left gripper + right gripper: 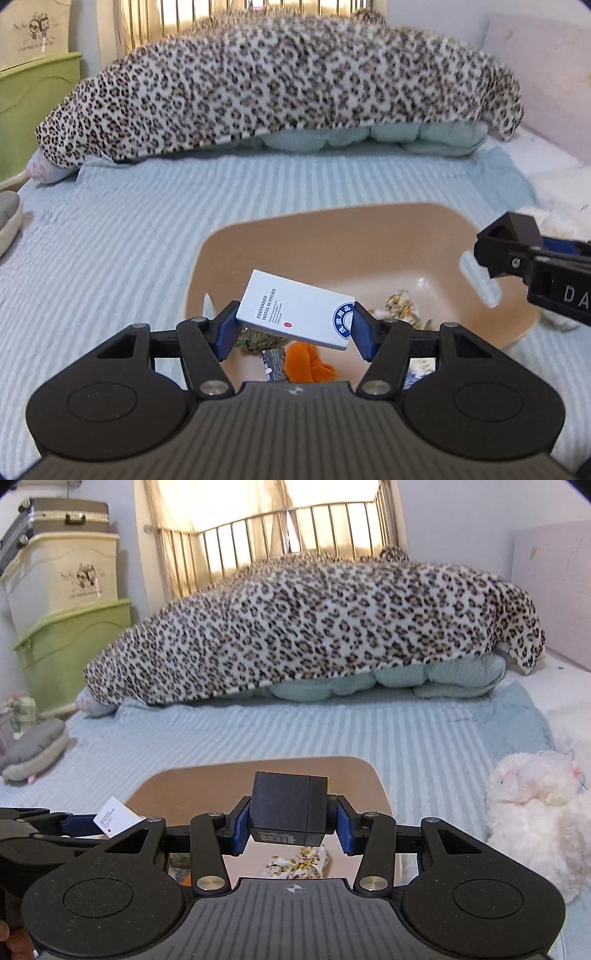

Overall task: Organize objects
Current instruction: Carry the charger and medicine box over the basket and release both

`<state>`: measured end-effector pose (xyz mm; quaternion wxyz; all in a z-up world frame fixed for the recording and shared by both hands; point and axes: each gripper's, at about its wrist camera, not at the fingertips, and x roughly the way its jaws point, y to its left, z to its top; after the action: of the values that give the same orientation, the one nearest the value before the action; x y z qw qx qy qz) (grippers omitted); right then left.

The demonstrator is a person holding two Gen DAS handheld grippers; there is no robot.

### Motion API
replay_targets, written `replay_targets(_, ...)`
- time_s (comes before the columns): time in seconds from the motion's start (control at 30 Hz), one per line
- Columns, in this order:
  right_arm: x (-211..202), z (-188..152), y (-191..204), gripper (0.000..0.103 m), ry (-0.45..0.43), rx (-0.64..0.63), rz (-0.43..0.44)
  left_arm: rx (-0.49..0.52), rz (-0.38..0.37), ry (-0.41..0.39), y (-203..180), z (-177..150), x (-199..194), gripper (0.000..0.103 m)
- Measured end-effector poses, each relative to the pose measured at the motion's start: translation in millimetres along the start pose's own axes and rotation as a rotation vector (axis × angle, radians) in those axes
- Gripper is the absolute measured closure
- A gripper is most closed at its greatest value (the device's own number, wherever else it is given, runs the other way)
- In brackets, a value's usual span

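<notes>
A tan plastic basin [280,236] sits on the striped bed; it also shows in the right wrist view [207,782]. My left gripper [293,326] is shut on a flat white box [295,308] printed "Preferred Hotel Supplies", held tilted above the basin. My right gripper [291,827] is shut on a small black box [288,806] over the basin, and that black box also shows at the right of the left wrist view [506,245]. In the basin lie an orange plush piece [308,363], a floral cloth [295,862] and some packets.
A leopard-print blanket [277,81] over pale green bedding spans the back of the bed. A white plush toy [535,812] lies right of the basin. A grey plush [33,749] lies at the left edge. Green and cream storage bins [74,646] stand at the left.
</notes>
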<state>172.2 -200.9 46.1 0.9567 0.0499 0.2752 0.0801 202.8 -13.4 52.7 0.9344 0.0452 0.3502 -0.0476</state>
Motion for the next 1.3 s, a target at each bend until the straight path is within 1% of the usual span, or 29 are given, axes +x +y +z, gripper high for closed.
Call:
replay_targets(0.1,21,-4,0,0.060,0.045,-0.020,-0.019,0.019,0.017,0.051,-4,-1,23,0.040)
replay_targets(0.17,35,-9,0,0.060,0.080,-0.034,-0.028,0.036,0.013,0.087,-7,-2,36,0.040)
replay_targets(0.27,49,-17,2,0.060,0.125,-0.053,-0.037,0.050,0.016,0.118,-10,-7,48,0.040)
replay_targets(0.43,63,-29,7,0.060,0.193,-0.101,-0.038,0.047,0.015,0.170,-9,-14,58,0.040)
replay_targets(0.57,67,-34,11,0.060,0.234,-0.118,-0.039,0.028,-0.007,0.179,-5,-14,57,0.039)
replay_targets(0.6,66,-34,12,0.053,0.232,-0.122,-0.044,0.026,-0.011,0.177,-4,-13,55,0.038)
replay_targets(0.63,64,-34,13,0.052,0.228,-0.123,-0.049,0.029,-0.012,0.175,-5,-12,53,0.038)
replay_targets(0.67,61,-33,13,0.051,0.222,-0.119,-0.046,0.035,-0.011,0.172,-5,-11,50,0.033)
replay_targets(0.7,60,-31,12,0.046,0.218,-0.112,-0.043,0.043,-0.011,0.166,-6,-10,47,0.028)
replay_targets(0.73,56,-30,12,0.041,0.213,-0.104,-0.040,0.046,-0.008,0.158,-6,-8,43,0.027)
replay_targets(0.77,51,-28,11,0.040,0.204,-0.098,-0.040,0.047,-0.004,0.148,-6,-7,38,0.027)
replay_targets(0.83,44,-23,9,0.031,0.195,-0.092,-0.042,0.037,-0.002,0.132,-4,-4,29,0.024)
replay_targets(0.9,34,-20,7,0.025,0.187,-0.080,-0.045,0.023,-0.007,0.117,-1,-2,20,0.021)
replay_targets(1.0,22,-16,3,0.023,0.176,-0.069,-0.043,0.018,-0.009,0.108,-1,0,8,0.020)
replay_targets(1.1,9,-14,3,0.017,0.178,-0.072,-0.044,0.022,0.002,0.100,-3,-2,-3,0.020)
replay_targets(1.3,-20,-16,4,0.015,0.168,-0.070,-0.038,-0.008,-0.004,0.102,-1,-11,-28,0.020)
